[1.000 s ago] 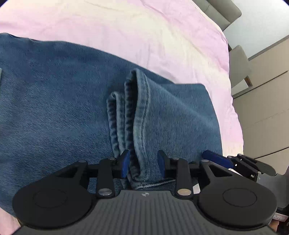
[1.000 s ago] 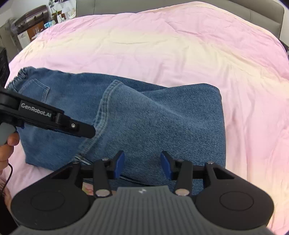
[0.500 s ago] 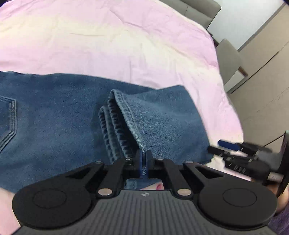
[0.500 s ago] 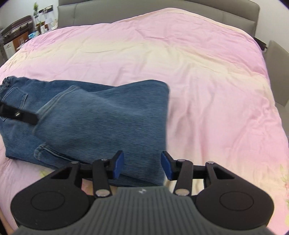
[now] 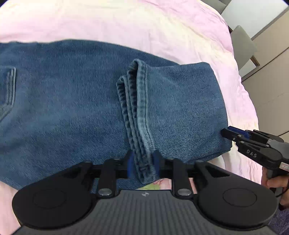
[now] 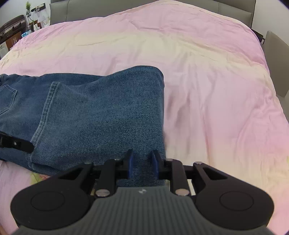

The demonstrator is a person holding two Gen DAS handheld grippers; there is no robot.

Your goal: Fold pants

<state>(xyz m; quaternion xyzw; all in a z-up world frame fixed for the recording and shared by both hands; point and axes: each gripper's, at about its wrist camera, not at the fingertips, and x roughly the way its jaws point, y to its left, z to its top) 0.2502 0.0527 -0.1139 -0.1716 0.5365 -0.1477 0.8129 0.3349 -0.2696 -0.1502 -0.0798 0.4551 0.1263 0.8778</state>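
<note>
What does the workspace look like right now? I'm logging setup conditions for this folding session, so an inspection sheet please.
Surface: pink bedspread, lightly wrinkled.
Job's things: blue jeans lying flat, legs folded over the upper part; stacked hems on top; back pocket facing up.
Clutter: nothing seen on the bed.
Grippers: left gripper open, fingers either side of the hems; right gripper open over the fold's near corner.
Cables: thin dark cord by the right hand, partly visible.
Surroundings: grey headboard, grey chair, cluttered side furniture.
</note>
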